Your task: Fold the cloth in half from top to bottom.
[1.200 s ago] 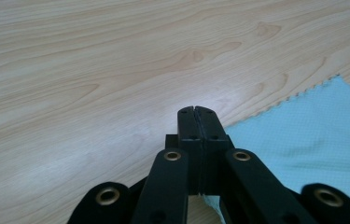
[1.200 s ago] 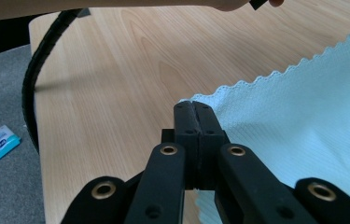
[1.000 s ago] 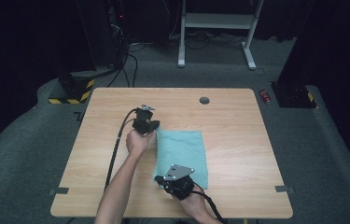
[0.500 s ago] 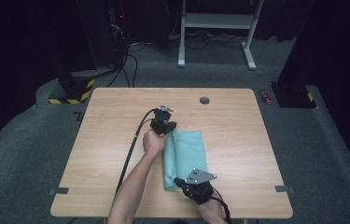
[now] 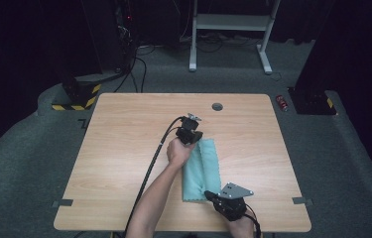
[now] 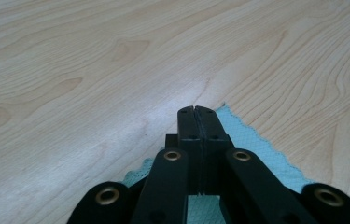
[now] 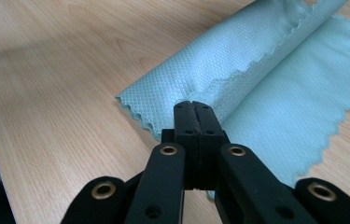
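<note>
Two grippers fold a teal cloth [image 5: 201,168] at mid-table: left gripper [image 5: 192,135] pinches its far corner, right gripper [image 5: 210,195] its near corner. Carry both evenly across so edges meet squarely.

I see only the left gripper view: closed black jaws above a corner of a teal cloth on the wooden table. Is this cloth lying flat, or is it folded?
Observer: Folded. In the right gripper view the teal zigzag-edged cloth has an upper layer curled over the lower one.
Operator: Where is the right gripper?
Observer: In the high view the right gripper is at the cloth's near end, and the left gripper is at its far end.
Operator: Are its jaws closed?
Observer: Yes, shut, and the fold puckers at their tips.
</note>
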`<state>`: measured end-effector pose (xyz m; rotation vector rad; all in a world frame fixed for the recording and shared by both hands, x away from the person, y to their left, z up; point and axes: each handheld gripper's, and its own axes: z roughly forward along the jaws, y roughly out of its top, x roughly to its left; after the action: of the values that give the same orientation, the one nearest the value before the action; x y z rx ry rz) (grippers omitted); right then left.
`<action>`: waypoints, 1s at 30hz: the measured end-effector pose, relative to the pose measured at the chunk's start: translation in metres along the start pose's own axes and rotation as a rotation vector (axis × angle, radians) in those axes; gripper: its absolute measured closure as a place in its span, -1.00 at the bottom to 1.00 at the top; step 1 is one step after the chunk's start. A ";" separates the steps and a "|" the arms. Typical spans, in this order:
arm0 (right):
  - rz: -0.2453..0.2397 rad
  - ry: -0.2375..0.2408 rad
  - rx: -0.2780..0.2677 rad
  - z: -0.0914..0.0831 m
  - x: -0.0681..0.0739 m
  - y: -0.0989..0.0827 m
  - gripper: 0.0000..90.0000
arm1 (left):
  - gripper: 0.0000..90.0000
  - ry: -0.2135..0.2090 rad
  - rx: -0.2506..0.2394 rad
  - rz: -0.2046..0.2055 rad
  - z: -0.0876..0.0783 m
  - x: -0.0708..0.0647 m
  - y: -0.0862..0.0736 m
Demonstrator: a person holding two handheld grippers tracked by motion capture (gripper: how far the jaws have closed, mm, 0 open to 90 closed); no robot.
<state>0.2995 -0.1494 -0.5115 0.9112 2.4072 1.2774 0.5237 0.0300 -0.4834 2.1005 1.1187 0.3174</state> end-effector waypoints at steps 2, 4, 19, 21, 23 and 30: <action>0.007 -0.005 0.003 -0.002 -0.002 -0.003 1.00 | 1.00 0.002 0.003 0.005 0.002 -0.002 0.001; 0.011 -0.007 0.007 -0.002 -0.004 -0.006 1.00 | 1.00 0.005 0.006 0.007 0.004 -0.004 0.001; 0.044 -0.026 0.007 -0.011 -0.014 -0.013 1.00 | 0.99 0.007 0.004 0.012 0.015 -0.016 0.005; 0.054 -0.031 0.014 -0.012 -0.017 -0.015 1.00 | 0.99 0.010 0.013 0.015 0.017 -0.017 0.005; 0.062 -0.033 0.022 -0.012 -0.019 -0.017 1.00 | 0.98 0.008 0.017 0.016 0.020 -0.018 0.004; 0.089 -0.048 0.036 -0.014 -0.025 -0.018 0.86 | 0.82 0.001 -0.001 0.030 0.023 -0.022 0.004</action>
<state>0.3039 -0.1820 -0.5195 1.0583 2.3840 1.2323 0.5253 -0.0001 -0.4941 2.1177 1.0887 0.3338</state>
